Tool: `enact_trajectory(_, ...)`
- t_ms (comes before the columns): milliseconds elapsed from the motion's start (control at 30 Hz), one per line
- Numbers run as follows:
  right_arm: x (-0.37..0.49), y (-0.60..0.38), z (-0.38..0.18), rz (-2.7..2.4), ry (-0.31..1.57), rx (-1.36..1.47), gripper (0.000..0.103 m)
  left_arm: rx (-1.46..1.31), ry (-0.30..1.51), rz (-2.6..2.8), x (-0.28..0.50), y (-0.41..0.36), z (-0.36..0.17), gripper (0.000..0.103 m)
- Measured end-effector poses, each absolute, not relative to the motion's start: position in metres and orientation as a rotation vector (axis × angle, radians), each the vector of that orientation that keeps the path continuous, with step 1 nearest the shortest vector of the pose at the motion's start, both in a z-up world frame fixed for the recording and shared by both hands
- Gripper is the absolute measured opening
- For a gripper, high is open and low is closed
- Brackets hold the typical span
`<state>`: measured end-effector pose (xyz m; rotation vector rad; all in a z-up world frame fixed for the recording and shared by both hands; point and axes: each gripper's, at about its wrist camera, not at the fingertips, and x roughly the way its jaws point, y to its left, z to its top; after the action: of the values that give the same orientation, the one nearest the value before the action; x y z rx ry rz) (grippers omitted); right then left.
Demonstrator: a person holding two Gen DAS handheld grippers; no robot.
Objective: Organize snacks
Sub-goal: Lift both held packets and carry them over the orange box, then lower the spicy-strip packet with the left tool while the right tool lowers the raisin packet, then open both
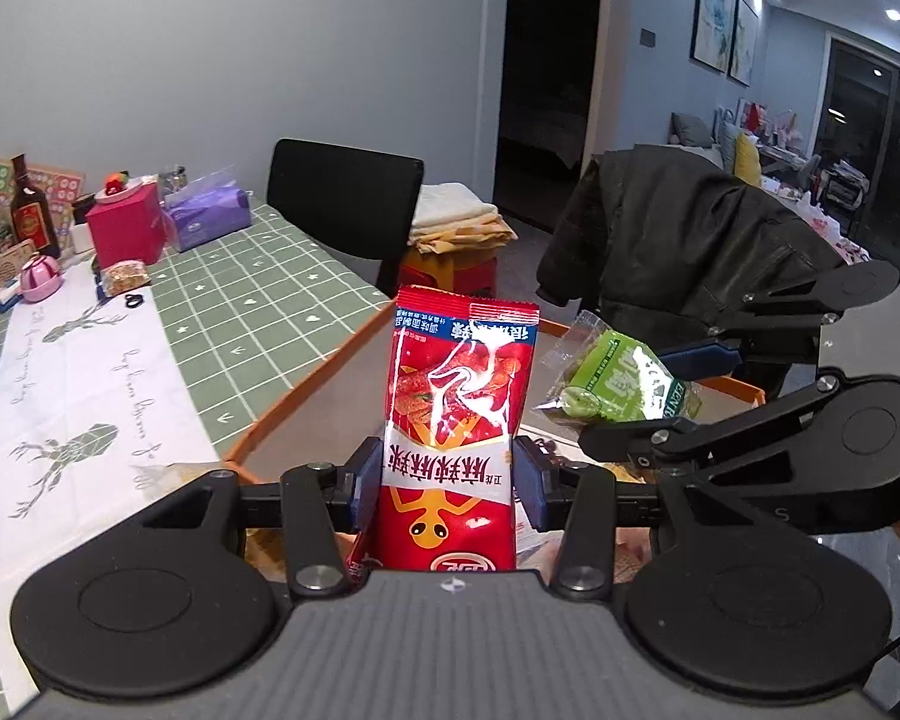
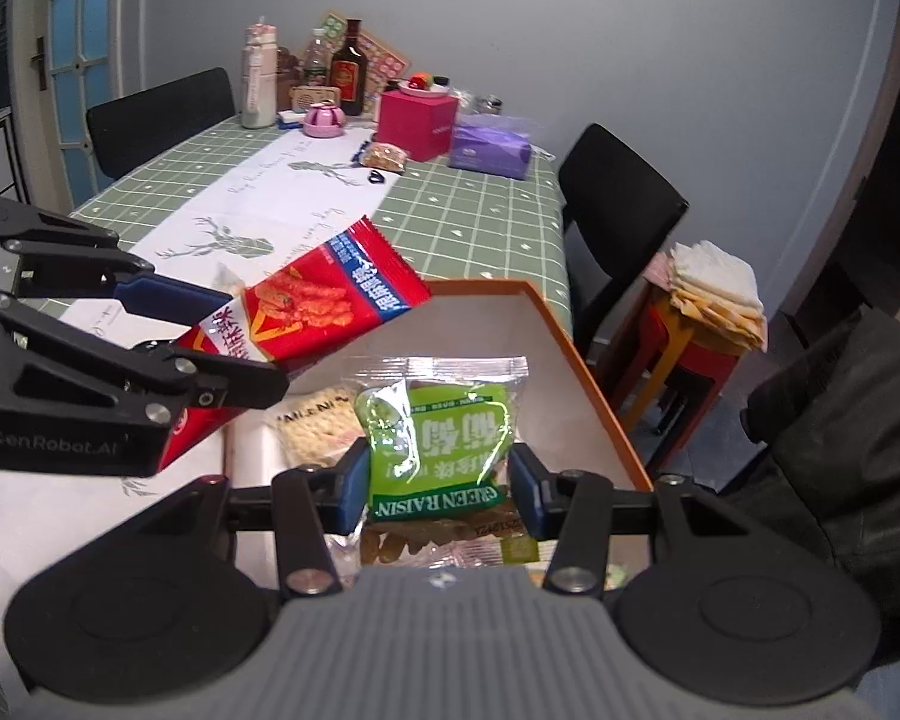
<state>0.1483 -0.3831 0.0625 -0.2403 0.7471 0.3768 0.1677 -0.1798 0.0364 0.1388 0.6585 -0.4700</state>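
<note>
Left gripper (image 1: 448, 483) clamps an upright red snack packet (image 1: 459, 420) at lower centre; right gripper (image 2: 440, 489) clamps a green raisin packet (image 2: 438, 450), both above the orange-rimmed box (image 2: 576, 354).

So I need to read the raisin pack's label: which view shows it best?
The right wrist view: the green raisin pack faces the camera between the right tool pads, label readable. The left wrist view shows it sideways, partly hidden.

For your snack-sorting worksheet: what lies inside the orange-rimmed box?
Inside the orange-rimmed box, a pale snack packet lies on the white floor. The green raisin bag, held in the right gripper, hides whatever lies below it.
</note>
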Motion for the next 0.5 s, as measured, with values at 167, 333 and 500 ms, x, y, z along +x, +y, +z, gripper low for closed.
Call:
enact_trajectory(167,0.152,-0.397,0.058,0.343,0.766,-0.228,0.047,0.161,0.659,-0.49,0.171,-0.199,0.031,0.052)
enact_trajectory(333,0.159,-0.404,0.049,0.309,0.796,-0.235,0.047,0.163,0.675,-0.491,0.176,-0.215,0.024,0.052)
enact_trajectory(500,0.167,-0.41,0.039,0.292,0.829,-0.228,0.047,0.157,0.7,-0.486,0.184,-0.223,0.017,0.052)
